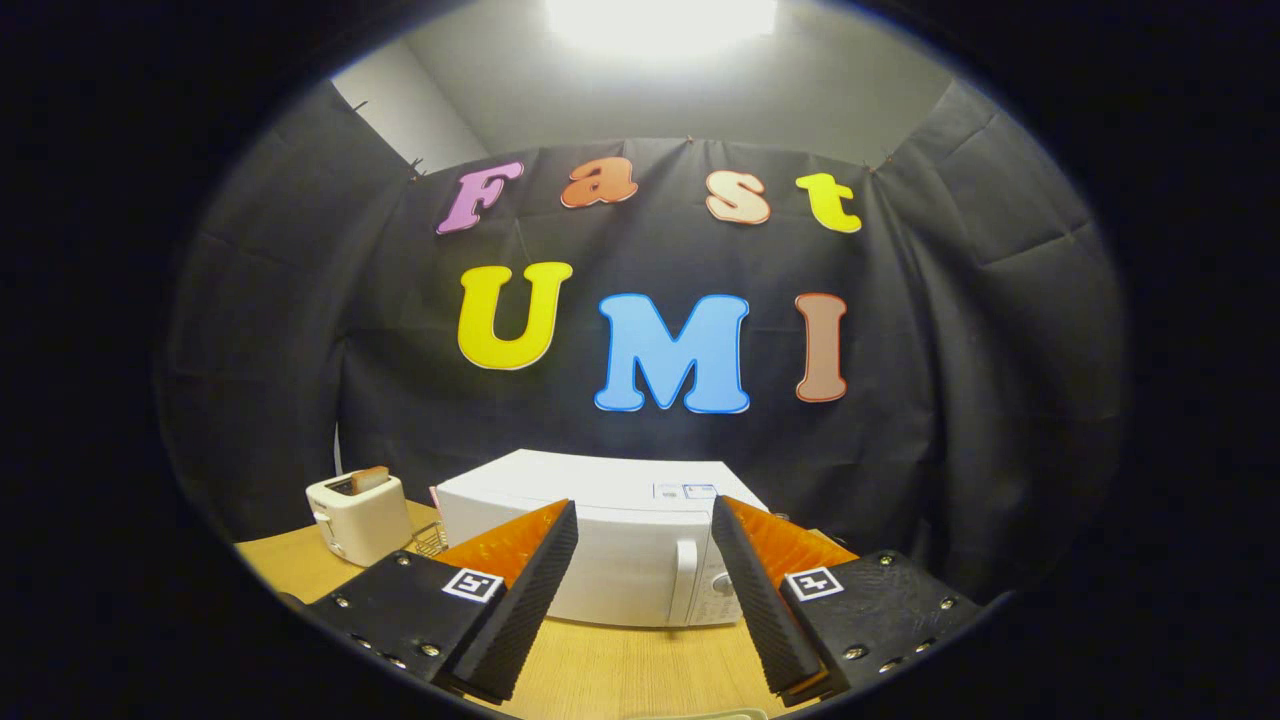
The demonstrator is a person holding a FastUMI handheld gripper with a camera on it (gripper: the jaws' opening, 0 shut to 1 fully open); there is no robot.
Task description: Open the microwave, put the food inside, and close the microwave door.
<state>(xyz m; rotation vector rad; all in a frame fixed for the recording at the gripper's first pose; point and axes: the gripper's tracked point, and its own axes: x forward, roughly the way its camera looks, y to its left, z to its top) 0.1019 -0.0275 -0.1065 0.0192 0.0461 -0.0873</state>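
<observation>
The gripper (645, 520) sits nearest, its jaws spread wide apart with nothing held between them, hanging above the bare wooden tabletop (620, 670). Just ahead of the fingertips, and framed in the gap between them, stands the microwave (625, 540), a white box set on the tabletop with its door closed. Its vertical handle (684, 580) runs down the right part of the front, and a round dial (722, 585) shows just right of the handle, partly hidden behind the right finger. Two small stickers (684, 491) lie on the top of the microwave toward its near right side. The left finger covers the near left corner of the microwave front, and the right finger covers its right edge. To the left of the microwave, a little apart from it, a white toaster (358, 518) stands on the tabletop with a slice of toast (369, 478) standing up out of its slot. Between the toaster and the microwave a small wire rack (430, 538) peeks out, mostly hidden. Behind everything hangs the black cloth wall (950, 400) of the booth, and above it a pale wall with a bright light (660, 20) overhead.
</observation>
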